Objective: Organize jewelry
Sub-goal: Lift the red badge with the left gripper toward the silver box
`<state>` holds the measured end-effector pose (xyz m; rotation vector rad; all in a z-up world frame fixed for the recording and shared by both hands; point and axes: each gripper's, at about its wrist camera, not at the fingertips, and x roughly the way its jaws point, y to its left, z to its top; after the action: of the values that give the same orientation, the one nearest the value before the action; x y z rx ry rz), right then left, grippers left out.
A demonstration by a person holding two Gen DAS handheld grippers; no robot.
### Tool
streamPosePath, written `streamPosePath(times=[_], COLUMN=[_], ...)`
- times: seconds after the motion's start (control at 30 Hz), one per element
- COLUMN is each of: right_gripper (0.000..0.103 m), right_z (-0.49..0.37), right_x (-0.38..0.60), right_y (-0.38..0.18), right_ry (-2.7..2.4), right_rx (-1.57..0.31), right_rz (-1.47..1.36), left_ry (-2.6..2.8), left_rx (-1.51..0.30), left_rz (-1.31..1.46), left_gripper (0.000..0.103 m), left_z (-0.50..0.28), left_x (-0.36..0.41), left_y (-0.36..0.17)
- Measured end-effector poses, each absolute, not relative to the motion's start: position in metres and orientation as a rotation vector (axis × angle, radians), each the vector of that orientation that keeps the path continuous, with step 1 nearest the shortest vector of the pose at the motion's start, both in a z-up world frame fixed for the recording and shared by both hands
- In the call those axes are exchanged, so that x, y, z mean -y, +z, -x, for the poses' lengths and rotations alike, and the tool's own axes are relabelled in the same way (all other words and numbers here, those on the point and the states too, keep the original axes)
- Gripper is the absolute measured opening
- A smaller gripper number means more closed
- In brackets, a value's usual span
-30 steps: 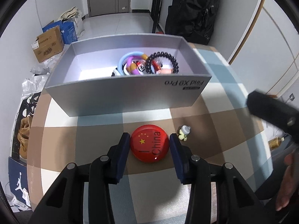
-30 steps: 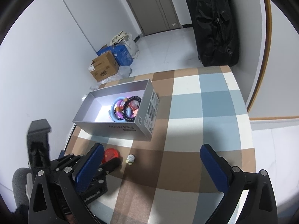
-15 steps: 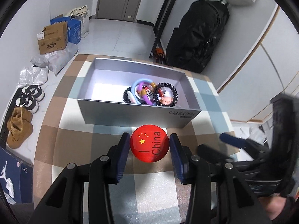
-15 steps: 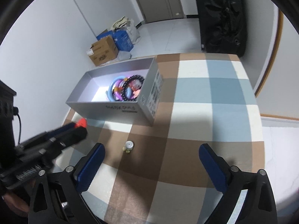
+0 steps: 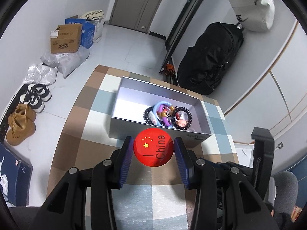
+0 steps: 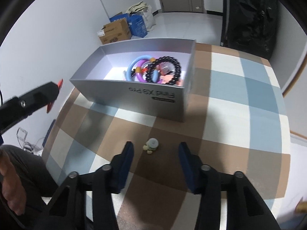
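Checked brown, blue and white cloth over the desk, with a silver box well in from the edges, already filled on its right half with beaded bracelets and plastic rings. Left claw pinching a red round badge by its rim, lifted well clear of the cloth and carried up toward the near wall of the box, where a second ago it sat low on the desk close against that wall. Right claw spread wide and brought down low, fingers either side of a small pale charm lying on a brown square in front of the box; a second ago much farther back and higher. Meaning for the task, as a judgement: badge pickup done, only the carry over the wall and release remaining, probably into the bare left half. Charm not yet gripped, though lined up for the next pinch. Likely the last loose piece on the cloth, as far as both views show.
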<state>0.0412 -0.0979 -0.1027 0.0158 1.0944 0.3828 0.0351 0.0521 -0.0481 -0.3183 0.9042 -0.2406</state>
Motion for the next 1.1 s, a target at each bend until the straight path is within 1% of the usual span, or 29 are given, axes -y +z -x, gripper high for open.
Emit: streamPosePath(times=[0.03,0.1,0.17,0.27,0.3,0.5,0.83,1.1], right_gripper=[0.036,0.033,0.02,0.016,0.012,0.01,0.01,0.01], right_z=[-0.042,-0.042,-0.042,-0.042,-0.042,-0.039,-0.037,-0.035], right_x=[0.096,0.09,0.085,0.079,0.077,0.071,0.071,0.076], right_y=[-0.104,-0.105,-0.105,-0.106,-0.106,-0.104,-0.097,-0.071], right_ry=[0.383,0.371,0.354,0.354,0.355,0.349,0.368,0.421], right_rx=[-1.096,-1.089,-1.085,-1.081,-1.08,-1.062,-1.046,-0.98], right_rz=[-0.008,0.027,0.059,0.078,0.084,0.131,0.11,0.033], left_ry=[-0.238,-0.238,-0.24,-0.242,-0.243,-0.24,-0.232,-0.2], left_rx=[-0.905,-0.908,-0.904,-0.901,-0.9,-0.909,-0.929,-0.932], left_rz=[0.325,0.332,0.338,0.344,0.346,0.348,0.336,0.316], left_gripper=[0.037,0.037,0.037,0.037,0.037,0.037,0.037,0.037], left_z=[-0.036,-0.036,-0.036,-0.036,-0.036,-0.038,-0.039,-0.043], left_x=[-0.054,-0.056,-0.057,-0.058,-0.059,-0.059,-0.055,-0.052], left_y=[-0.049,-0.049,-0.049,-0.048,-0.048,-0.049,-0.053,-0.056])
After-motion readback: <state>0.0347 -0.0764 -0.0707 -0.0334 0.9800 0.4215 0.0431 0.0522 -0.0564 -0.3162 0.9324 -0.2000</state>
